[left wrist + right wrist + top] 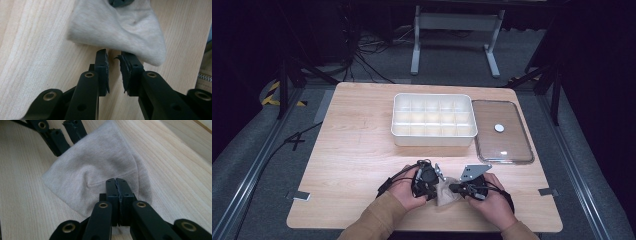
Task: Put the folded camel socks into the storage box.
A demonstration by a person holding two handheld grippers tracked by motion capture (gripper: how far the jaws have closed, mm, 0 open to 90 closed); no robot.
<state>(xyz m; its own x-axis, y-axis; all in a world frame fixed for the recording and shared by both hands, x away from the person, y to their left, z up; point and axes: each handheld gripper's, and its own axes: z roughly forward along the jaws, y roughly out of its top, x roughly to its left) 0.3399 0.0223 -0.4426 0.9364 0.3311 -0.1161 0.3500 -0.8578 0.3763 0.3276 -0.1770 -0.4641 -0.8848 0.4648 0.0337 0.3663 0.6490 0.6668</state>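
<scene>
A small beige cloth (pixel 446 194) lies crumpled on the wooden table (pixel 357 155) near its front edge, between my two hands. My right gripper (pixel 452 188) comes in from the right; in the right gripper view its jaws (pixel 116 181) are pressed together on a pinch of the cloth (pixel 95 170), and a crease runs out from the tips. My left gripper (pixel 436 192) sits at the cloth's left side. In the left gripper view (pixel 113 53) its jaws stand a little apart, tips just at the edge of the cloth (pixel 117 27), with no fabric between the pads.
A white box (pixel 432 95) divided into several compartments stands at the table's middle back. To its right a clear lid (pixel 512 145) with a white knob (pixel 499 128) lies flat. Bare wood stretches to the left of the hands.
</scene>
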